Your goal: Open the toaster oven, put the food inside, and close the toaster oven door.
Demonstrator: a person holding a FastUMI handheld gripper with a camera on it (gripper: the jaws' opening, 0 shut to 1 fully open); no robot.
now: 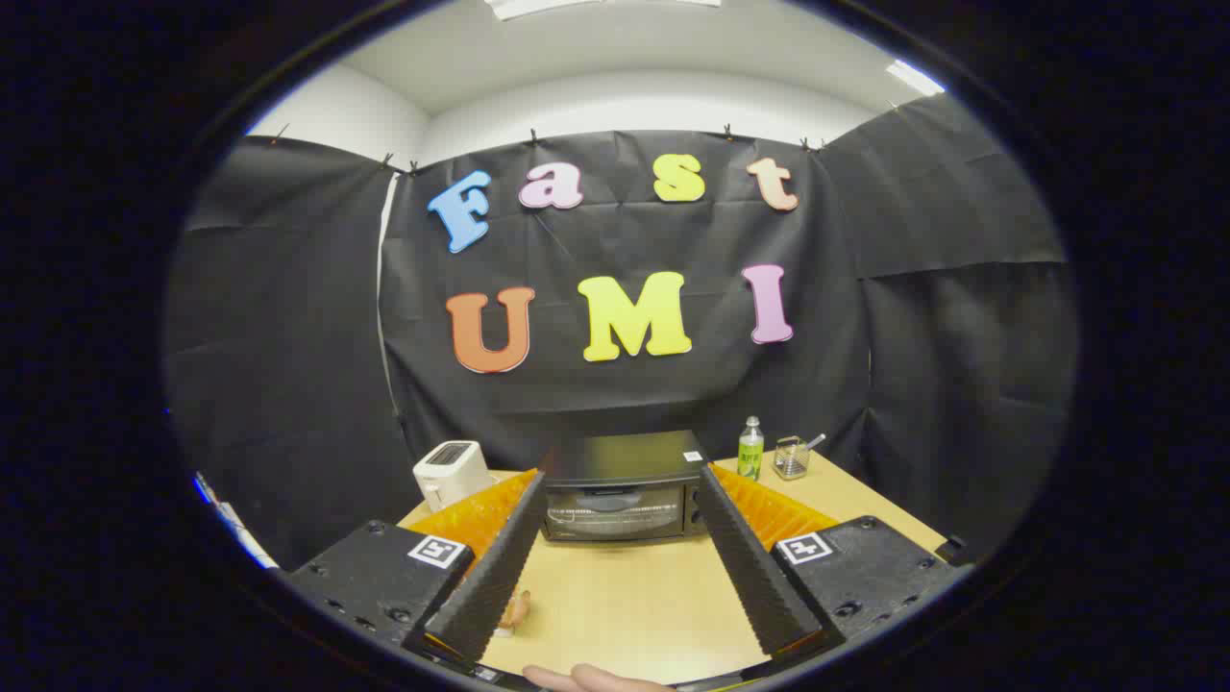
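The gripper [620, 471] has its two fingers spread wide apart, holding nothing and touching nothing. Their tips frame the toaster oven [623, 485], one at each of its front corners as seen from the camera, though the oven stands beyond them.

The toaster oven is a dark box with a glass door, and the door is shut. It sits at the far side of a light wooden table [625, 596], close against the black cloth wall behind it. In front of the oven, between the fingers, lies a broad stretch of bare tabletop reaching toward the camera.

To the left of the oven, near the table's far left corner, stands a white toaster [452, 471]. To the right of the oven stand a green bottle [750, 449] and, just beside it, a small wire-mesh holder [791, 457] with a utensil handle sticking out.

Well in front of the oven, beside the left finger, lies a small pale food item [516, 609], partly hidden by that finger. At the table's near edge, part of a person's hand [591, 679] is visible.
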